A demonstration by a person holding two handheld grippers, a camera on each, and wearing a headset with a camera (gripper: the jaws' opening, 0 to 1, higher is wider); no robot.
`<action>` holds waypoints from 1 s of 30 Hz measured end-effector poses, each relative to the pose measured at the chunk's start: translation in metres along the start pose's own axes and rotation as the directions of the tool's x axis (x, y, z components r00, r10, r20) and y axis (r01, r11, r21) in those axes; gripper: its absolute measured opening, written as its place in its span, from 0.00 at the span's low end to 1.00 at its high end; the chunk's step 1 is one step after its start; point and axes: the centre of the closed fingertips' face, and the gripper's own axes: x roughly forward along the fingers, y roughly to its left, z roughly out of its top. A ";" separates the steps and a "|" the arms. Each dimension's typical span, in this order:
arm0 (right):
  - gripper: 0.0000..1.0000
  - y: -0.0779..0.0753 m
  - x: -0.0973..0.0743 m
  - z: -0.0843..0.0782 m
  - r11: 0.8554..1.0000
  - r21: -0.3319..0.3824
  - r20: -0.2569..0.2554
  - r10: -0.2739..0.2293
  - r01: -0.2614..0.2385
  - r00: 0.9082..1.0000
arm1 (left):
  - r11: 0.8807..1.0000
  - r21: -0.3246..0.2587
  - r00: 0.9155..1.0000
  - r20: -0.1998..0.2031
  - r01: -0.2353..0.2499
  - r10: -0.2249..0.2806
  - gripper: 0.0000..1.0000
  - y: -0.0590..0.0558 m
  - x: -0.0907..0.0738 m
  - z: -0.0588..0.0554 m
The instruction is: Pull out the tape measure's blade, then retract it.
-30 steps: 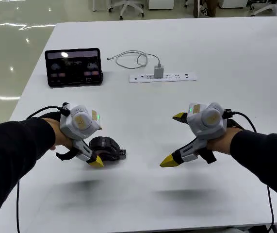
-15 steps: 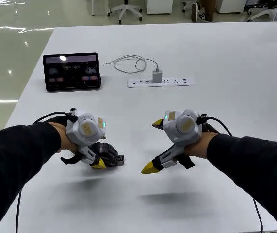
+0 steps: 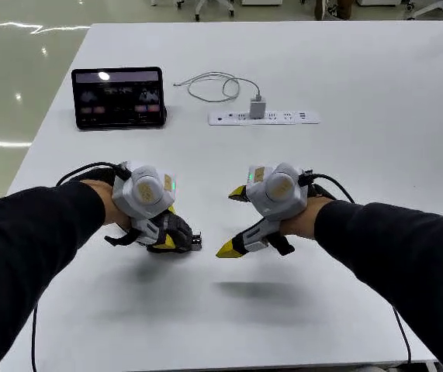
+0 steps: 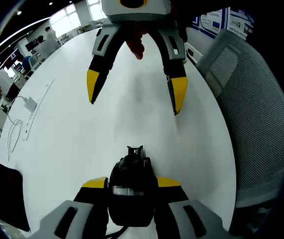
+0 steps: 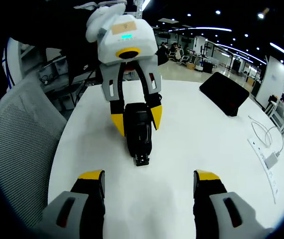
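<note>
The black tape measure (image 3: pixel 176 230) rests on the white table (image 3: pixel 345 77) with its blade tip (image 3: pixel 197 242) pointing right. My left gripper (image 3: pixel 165 232) is shut on its case, which sits between the yellow-tipped jaws in the left gripper view (image 4: pixel 132 179). My right gripper (image 3: pixel 232 221) hovers open a short way right of the blade tip, jaws spread wide with nothing between them. Its own view shows the tape measure (image 5: pixel 138 129) ahead, held by the left gripper (image 5: pixel 134 122), and the right gripper (image 5: pixel 149 177) short of the tip.
A dark tablet (image 3: pixel 119 96) stands at the back left. A white power strip (image 3: pixel 264 118) with a charger and coiled cable (image 3: pixel 217 85) lies behind the grippers. A grey mesh chair (image 5: pixel 17 149) stands by the table's near edge.
My left gripper has closed on the tape measure's case. My right gripper has moved left, toward the blade tip, still open.
</note>
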 end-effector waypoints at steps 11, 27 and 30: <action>0.57 0.007 0.034 -0.001 1.000 -0.004 -0.011 0.031 -0.031 0.999 | 1.000 0.012 1.000 0.026 0.001 -0.001 0.31 0.000 0.000 0.002; 0.26 0.006 0.054 -0.003 0.995 -0.083 -0.068 0.042 -0.047 0.997 | 1.000 0.012 1.000 0.022 0.003 -0.003 0.31 0.001 0.001 0.000; 0.23 0.009 0.057 -0.004 0.995 -0.084 -0.071 0.055 -0.060 0.996 | 1.000 0.010 1.000 0.025 0.002 -0.002 0.31 0.001 0.001 0.000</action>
